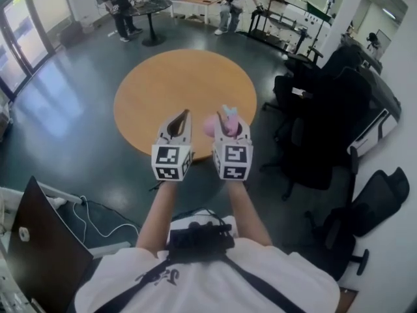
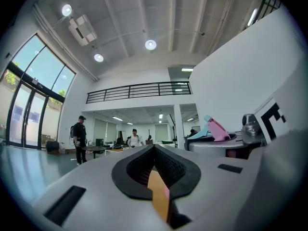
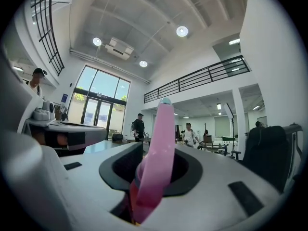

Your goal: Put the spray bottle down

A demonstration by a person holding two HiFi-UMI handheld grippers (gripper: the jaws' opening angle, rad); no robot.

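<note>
Bottle (image 1: 212,126): a pink spray bottle with a pale blue head, clamped in my right jaws and held in the air, not on any surface. From the head view it shows against the near edge of the table.
Bottle in right gripper view (image 3: 155,153): it fills the gap between my jaws and rises out of them, leaning a little to the right, with its blue tip at the top.
Bottle in left gripper view (image 2: 215,129): its pink and blue head pokes up above my other gripper.
Right gripper (image 1: 228,130): jaws partly closed, pressing on the bottle's body and pointing level.
Left gripper (image 1: 176,128): just beside the right one and level with it. In its own view (image 2: 158,192) the orange pads sit together with nothing between them.
Table (image 1: 182,87): round with a wooden top, bare, ahead of and below both grippers.
Chairs (image 1: 326,122): black office chairs clustered to the right of the table.
Floor (image 1: 71,122): dark and glossy, with window light on the left.
People (image 1: 120,5): two at the far end of the room, well apart from me, near another table.
</note>
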